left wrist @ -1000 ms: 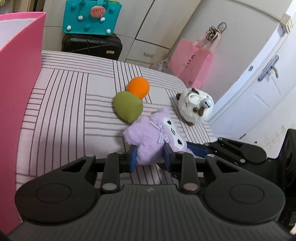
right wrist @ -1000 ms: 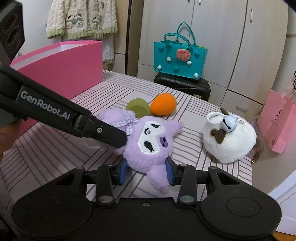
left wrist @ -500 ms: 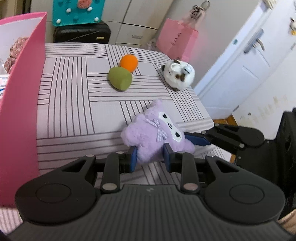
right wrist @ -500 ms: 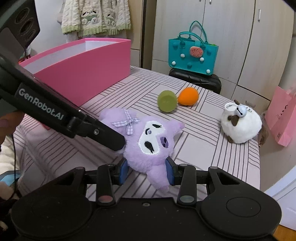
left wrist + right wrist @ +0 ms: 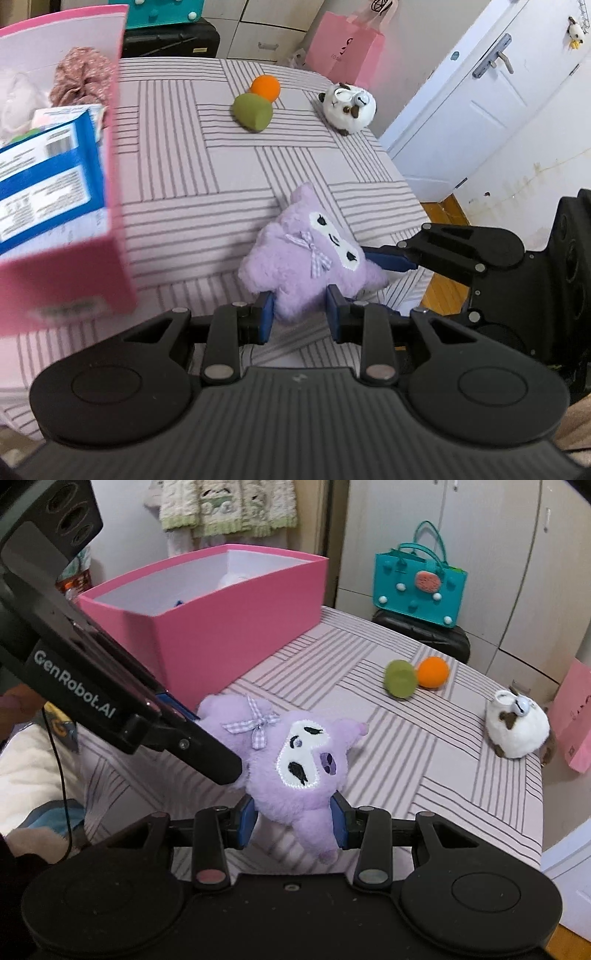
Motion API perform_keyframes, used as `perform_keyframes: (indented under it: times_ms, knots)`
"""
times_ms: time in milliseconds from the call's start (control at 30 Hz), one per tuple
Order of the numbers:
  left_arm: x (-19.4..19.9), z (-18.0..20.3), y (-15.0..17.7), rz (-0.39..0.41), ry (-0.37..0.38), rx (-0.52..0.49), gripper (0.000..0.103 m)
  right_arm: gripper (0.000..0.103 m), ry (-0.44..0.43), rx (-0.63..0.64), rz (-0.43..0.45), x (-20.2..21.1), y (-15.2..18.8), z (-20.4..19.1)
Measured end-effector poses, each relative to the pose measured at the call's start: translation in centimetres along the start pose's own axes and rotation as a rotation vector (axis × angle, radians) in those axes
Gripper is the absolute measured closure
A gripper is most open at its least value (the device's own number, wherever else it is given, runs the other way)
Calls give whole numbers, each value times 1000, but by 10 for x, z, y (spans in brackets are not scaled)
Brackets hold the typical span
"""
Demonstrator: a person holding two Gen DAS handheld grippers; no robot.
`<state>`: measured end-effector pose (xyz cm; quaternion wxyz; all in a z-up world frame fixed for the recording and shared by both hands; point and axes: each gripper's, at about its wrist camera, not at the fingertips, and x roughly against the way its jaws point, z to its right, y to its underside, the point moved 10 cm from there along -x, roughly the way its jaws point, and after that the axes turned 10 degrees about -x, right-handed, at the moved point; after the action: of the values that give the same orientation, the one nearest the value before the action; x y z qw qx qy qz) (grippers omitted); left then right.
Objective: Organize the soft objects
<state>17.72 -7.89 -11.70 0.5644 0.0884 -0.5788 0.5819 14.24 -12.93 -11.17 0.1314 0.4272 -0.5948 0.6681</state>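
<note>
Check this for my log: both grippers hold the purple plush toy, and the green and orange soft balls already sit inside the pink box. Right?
Not quite. The green soft ball and orange soft ball lie on the striped cover, outside the pink box, as the right wrist view shows. Both grippers do hold the purple plush toy.

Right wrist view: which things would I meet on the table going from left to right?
Pink box → purple plush, held by both tools → green ball → orange ball → white plush.
</note>
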Motion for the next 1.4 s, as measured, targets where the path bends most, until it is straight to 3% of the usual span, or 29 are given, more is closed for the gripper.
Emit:
perform_keyframes:
  times_ms: [367, 533, 733, 1133, 1400]
  knots:
    - [57, -7, 38, -18, 23, 23, 75, 57, -46, 111, 9, 28, -10, -61]
    - [92, -13, 40, 13, 28, 14, 75, 57, -71, 144, 69, 42, -31, -84]
    - [128, -29, 25, 107, 16, -16, 75, 57, -63, 189, 144, 45, -65, -100]
    - [159, -87, -8, 230, 11, 63, 75, 57, -34, 302, 217, 23, -132, -123]
    - [169, -134, -43, 284, -74, 80, 75, 57, -88, 303, 219, -20, -190, -125]
